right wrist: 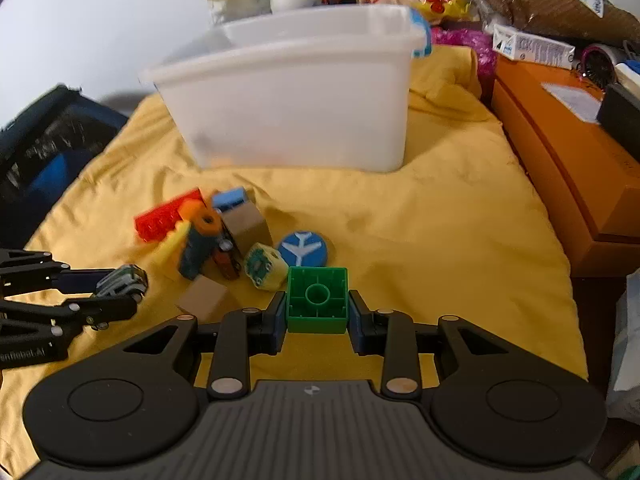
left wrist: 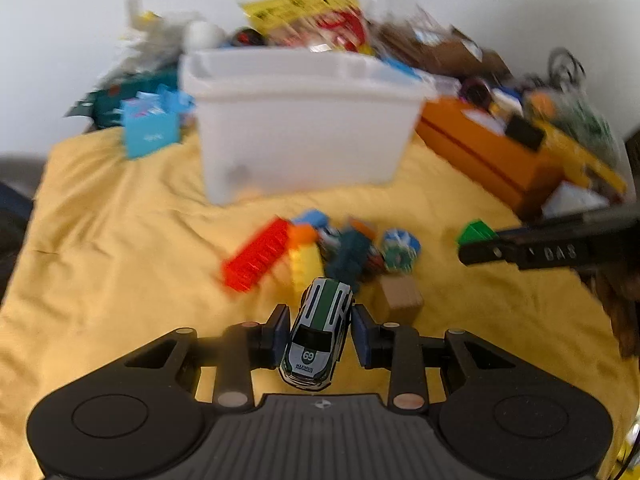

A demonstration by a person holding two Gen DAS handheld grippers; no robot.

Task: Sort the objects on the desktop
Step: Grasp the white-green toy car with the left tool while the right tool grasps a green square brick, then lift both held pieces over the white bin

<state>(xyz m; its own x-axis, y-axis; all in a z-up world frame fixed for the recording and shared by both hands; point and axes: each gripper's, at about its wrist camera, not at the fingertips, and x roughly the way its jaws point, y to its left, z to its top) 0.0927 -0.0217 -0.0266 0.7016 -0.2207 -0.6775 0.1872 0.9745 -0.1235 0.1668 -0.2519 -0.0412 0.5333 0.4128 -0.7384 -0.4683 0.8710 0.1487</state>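
Surface: yellow cloth (right wrist: pixel 400 220) spread over the desktop, rumpled, with a pale wall behind.
Bin: white translucent plastic bin (right wrist: pixel 296 108) stands on the cloth at the far side, in the middle of both views.
Left gripper: left gripper (left wrist: pixel 320 330) is clamped on a small white-and-green toy car (left wrist: pixel 318 336) marked 69; both blue pads press the car's sides.
Car position: held between the fingertips, nose toward the camera, lifted just above the cloth on the near side of the toy pile.
Right gripper: right gripper (right wrist: pixel 317 312) is clamped on a green square plastic building block (right wrist: pixel 317 298), its hollow underside facing the camera.
Block position: gripped at both side walls, directly between the pads, near the cloth, just beside a blue round disc with a white aeroplane (right wrist: pixel 303 249).
Toy pile: long red studded brick (right wrist: pixel 170 218), orange cylinder (right wrist: pixel 204 220), yellow piece and plain brown cube (right wrist: pixel 204 296) lie together between the grippers and the bin.
Right edge: orange flat box (right wrist: pixel 560 148) sits beside the cloth, with clutter on top.
Cross view: each gripper shows at the edge of the other's camera, well apart.
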